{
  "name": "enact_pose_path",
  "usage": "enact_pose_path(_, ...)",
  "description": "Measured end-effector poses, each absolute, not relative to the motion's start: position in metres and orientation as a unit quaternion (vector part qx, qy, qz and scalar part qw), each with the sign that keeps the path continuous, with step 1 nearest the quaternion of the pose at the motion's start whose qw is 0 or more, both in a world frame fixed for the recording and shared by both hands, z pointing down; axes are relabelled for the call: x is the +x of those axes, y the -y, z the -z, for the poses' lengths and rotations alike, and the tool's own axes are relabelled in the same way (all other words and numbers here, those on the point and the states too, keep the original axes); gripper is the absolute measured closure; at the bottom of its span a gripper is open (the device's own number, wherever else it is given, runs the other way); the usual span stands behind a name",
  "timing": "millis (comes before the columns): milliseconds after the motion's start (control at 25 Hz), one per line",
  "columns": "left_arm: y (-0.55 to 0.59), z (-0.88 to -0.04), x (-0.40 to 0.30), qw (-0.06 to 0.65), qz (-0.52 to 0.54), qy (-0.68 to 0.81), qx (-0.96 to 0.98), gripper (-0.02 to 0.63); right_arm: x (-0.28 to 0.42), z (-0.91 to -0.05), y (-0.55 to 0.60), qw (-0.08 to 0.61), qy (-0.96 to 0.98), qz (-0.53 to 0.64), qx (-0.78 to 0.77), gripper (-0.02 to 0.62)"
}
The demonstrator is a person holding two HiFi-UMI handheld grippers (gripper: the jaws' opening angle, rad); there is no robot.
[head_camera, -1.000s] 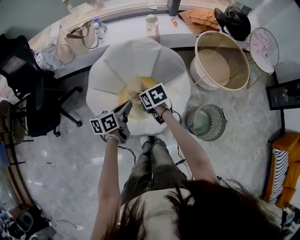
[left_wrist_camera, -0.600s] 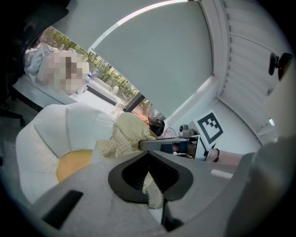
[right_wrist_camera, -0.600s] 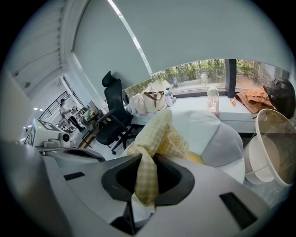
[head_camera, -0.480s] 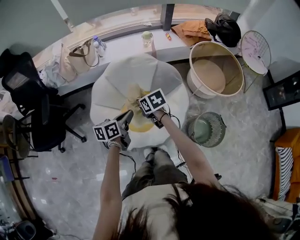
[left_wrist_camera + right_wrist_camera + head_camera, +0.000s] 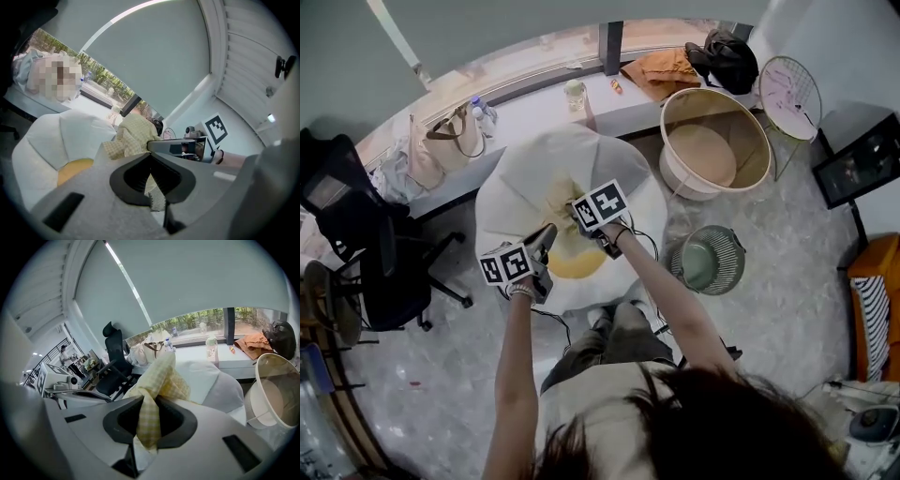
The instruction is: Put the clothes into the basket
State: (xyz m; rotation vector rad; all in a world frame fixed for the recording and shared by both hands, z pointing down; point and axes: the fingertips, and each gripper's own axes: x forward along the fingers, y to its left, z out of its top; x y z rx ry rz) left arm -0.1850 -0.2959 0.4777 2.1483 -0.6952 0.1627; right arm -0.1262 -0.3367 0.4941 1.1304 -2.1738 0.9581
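My left tongs and right tongs were both clamped shut on the yellow checked cloth, held up over the beanbag. Basket sat off to the right, so the right tongs were nearer it.

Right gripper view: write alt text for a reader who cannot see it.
The right gripper is clamped on a yellow checked cloth, bunched above its jaws. Behind it lies a white beanbag, with a round beige basket at the right edge.
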Motion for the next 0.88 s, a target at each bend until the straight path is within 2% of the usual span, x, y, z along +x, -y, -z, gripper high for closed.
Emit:
enact_pose_path(480, 0.293, -0.471, -0.120, 0.421, -0.100, 0.220, 0.875, 0.595, -0.063, -0.485, 0.331, 0.224, 0.783, -0.365, 0.452, 0.532)
enact_pose_path(880, 0.268, -0.460, -0.042, 0.412, -0.124, 0.176, 0.886, 0.595, 0.021, -0.469, 0.301, 0.199, 0.762, -0.372, 0.490, 0.532)
